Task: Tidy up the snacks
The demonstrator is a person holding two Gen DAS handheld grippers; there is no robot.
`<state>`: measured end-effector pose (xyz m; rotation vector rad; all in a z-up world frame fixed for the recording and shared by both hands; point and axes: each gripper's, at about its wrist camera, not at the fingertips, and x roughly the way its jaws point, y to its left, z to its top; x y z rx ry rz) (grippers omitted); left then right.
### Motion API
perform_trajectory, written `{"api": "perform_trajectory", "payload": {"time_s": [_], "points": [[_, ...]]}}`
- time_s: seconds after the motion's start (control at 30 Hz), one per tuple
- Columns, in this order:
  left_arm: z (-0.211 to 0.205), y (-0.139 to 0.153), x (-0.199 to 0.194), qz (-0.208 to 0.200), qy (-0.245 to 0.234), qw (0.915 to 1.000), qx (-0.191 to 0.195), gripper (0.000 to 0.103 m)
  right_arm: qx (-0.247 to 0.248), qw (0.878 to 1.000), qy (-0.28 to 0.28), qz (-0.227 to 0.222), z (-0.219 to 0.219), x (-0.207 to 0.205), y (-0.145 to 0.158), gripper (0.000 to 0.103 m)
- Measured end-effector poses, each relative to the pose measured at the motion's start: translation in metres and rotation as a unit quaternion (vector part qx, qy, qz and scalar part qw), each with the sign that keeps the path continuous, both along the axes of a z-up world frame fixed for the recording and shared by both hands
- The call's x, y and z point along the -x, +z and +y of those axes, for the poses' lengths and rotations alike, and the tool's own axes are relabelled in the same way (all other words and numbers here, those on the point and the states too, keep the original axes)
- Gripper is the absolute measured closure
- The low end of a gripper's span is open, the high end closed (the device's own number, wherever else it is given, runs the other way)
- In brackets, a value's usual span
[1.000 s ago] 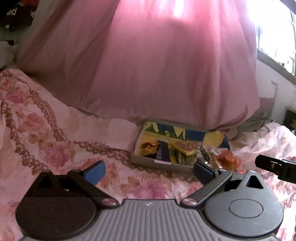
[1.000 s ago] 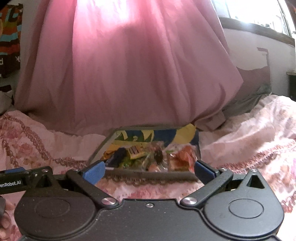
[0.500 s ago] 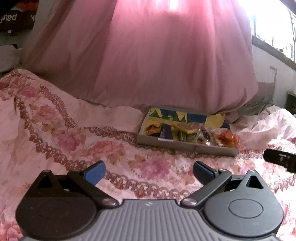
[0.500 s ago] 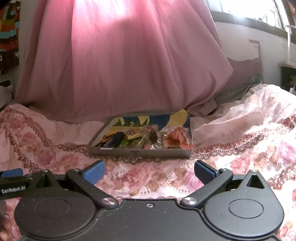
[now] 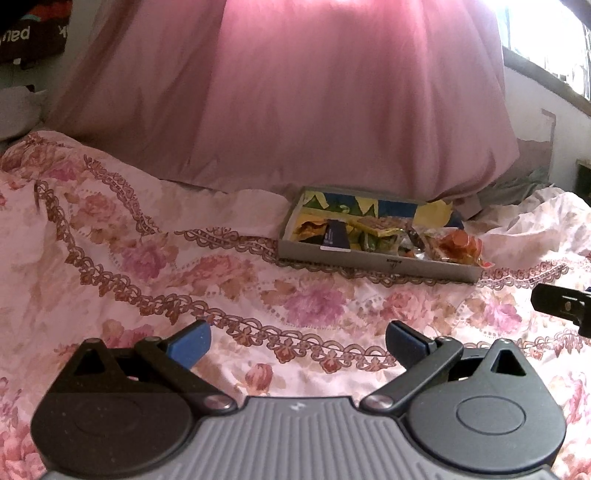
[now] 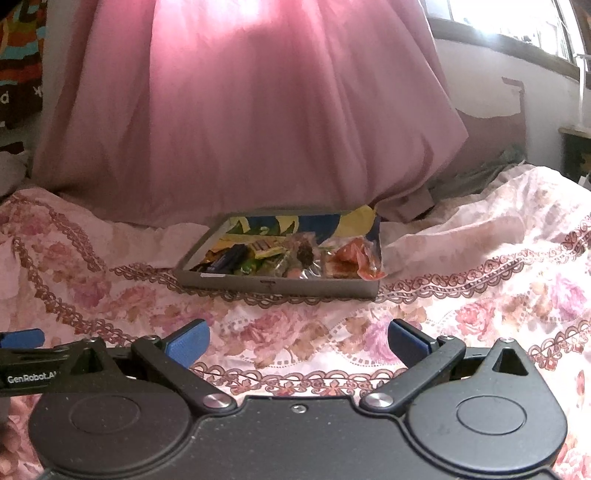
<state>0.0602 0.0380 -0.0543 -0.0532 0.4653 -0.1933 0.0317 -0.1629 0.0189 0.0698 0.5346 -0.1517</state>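
Observation:
A shallow grey cardboard box (image 5: 376, 263) lies on the floral bedspread, holding several snack packets: a dark blue packet (image 5: 335, 236), a yellow bar (image 5: 380, 226) and an orange-red bag (image 5: 458, 244) at its right end. It also shows in the right wrist view (image 6: 277, 285), with the orange-red bag (image 6: 354, 260). My left gripper (image 5: 297, 341) is open and empty, well short of the box. My right gripper (image 6: 298, 341) is open and empty, also short of the box.
A large pink pillow or duvet (image 5: 314, 103) rises right behind the box. The floral bedspread (image 5: 147, 258) is rumpled, with folds at the right (image 6: 480, 236). A window (image 6: 517, 22) is at the upper right. Part of the other gripper (image 5: 561, 304) shows at the right edge.
Both grippers have pulled back from the box, which now looks smaller and farther off. Both stay open and empty.

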Motion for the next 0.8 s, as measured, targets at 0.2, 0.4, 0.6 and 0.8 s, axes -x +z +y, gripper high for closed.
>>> {"api": "perform_trajectory", "payload": {"time_s": [0.2, 0.4, 0.6, 0.8], "points": [[-0.003, -0.001, -0.001, 0.004, -0.003, 0.9999, -0.014, 0.0, -0.007, 1.0, -0.007, 0.013, -0.003, -0.003, -0.007, 0.001], [-0.003, -0.003, -0.003, 0.009, -0.003, 0.9998, -0.017, 0.0, -0.006, 1.0, -0.005, 0.019, -0.001, -0.004, -0.01, 0.001], [-0.003, -0.003, -0.004, 0.01, -0.003, 0.9998, -0.017, 0.0, -0.005, 1.0, -0.003, 0.023, 0.0, -0.006, -0.011, 0.001], [-0.003, -0.003, -0.004, 0.009, -0.003, 0.9998, -0.016, 0.0, -0.003, 1.0, -0.002, 0.024, 0.0, -0.006, -0.012, 0.001]]}}
